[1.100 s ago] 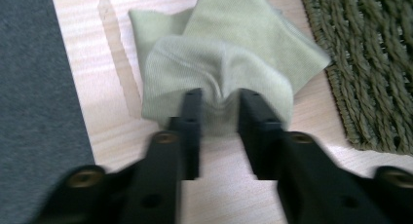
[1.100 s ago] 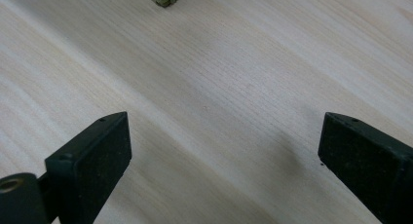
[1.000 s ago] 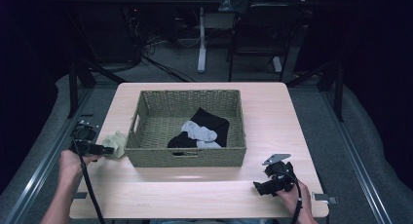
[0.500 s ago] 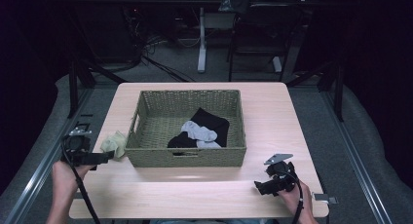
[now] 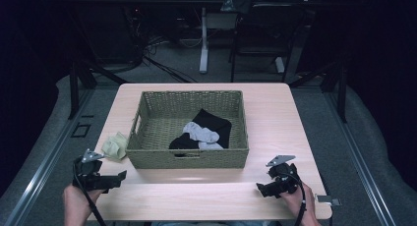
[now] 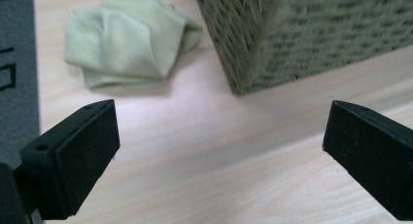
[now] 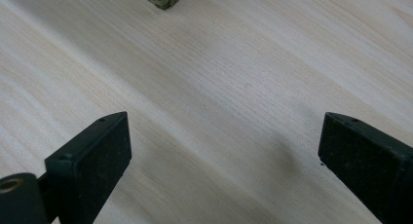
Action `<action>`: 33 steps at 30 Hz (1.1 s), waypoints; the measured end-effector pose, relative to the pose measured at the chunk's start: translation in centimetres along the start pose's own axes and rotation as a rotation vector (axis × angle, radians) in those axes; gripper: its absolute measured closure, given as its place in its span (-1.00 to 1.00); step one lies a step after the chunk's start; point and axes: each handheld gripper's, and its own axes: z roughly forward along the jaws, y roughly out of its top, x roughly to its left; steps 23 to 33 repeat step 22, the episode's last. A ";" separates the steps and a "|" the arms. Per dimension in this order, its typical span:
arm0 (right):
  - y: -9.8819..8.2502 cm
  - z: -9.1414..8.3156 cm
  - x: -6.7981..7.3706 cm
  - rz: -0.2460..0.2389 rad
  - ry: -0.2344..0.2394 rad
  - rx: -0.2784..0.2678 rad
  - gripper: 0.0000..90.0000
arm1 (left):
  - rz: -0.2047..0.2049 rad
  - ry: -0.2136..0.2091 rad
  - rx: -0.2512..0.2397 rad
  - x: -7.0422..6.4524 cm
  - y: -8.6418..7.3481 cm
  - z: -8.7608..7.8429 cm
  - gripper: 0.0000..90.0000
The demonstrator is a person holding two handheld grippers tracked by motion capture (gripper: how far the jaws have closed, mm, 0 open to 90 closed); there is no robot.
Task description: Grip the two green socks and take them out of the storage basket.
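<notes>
- Since a second ago the left gripper (image 5: 120, 175) has drawn back from the crumpled pale-green cloth (image 5: 114, 146) toward the table's near left corner; its jaws have just been opening and now stand wide, released, nothing between them.
- That cloth lies on the light wooden table (image 5: 275, 113), just beside the left wall of the woven olive-green rectangular basket (image 5: 147, 108).
- Inside the basket lie black socks (image 5: 216, 124) and a light-grey sock (image 5: 200, 133).
- Near the front right corner, the right gripper (image 5: 260, 189) hovers over bare wood, jaws spread and empty.
</notes>
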 end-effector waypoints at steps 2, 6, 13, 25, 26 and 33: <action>0.0 0.0 0.0 0.000 0.000 0.001 -0.90 | -0.005 -0.007 0.004 -0.2 -0.4 0.3 -1.00; 0.0 0.0 0.0 -0.003 -0.001 0.004 -0.90 | -0.015 0.003 -0.030 -1.0 -1.7 0.9 -1.00; 0.0 0.0 0.0 -0.007 -0.006 -0.005 -0.90 | -0.009 -0.003 0.008 -1.9 -2.9 2.3 -1.00; 0.2 -0.1 0.0 -0.016 0.009 -0.009 -0.90 | 0.012 0.015 0.054 -1.9 -3.2 3.3 -1.00; 0.2 -0.1 0.0 -0.016 0.009 -0.009 -0.90 | 0.012 0.015 0.054 -1.9 -3.2 3.3 -1.00; 0.2 -0.1 0.0 -0.016 0.009 -0.009 -0.90 | 0.012 0.015 0.054 -1.9 -3.2 3.3 -1.00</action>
